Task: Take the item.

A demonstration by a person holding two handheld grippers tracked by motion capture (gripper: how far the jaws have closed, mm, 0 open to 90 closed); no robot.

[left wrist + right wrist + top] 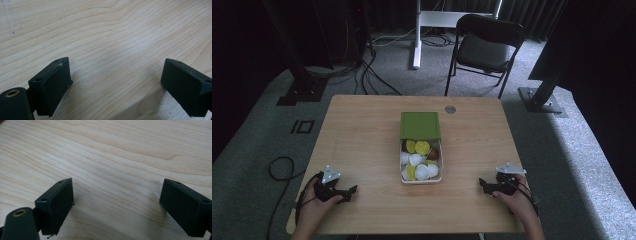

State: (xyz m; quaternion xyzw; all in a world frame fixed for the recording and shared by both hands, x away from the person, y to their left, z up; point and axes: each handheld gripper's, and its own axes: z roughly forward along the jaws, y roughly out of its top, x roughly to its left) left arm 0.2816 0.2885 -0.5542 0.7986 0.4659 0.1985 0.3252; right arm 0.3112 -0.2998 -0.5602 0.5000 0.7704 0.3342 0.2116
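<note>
Light wooden tabletop, grey carpet, black folding chair upper centre.
White box of capsules with green lid mid-frame, between left hand-held gripper and right hand-held gripper, both jaws apart, empty.

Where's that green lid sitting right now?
In the high view, the flat green lid lies at the wooden table's centre, touching the far end of the open box of white and yellow capsules.
</note>
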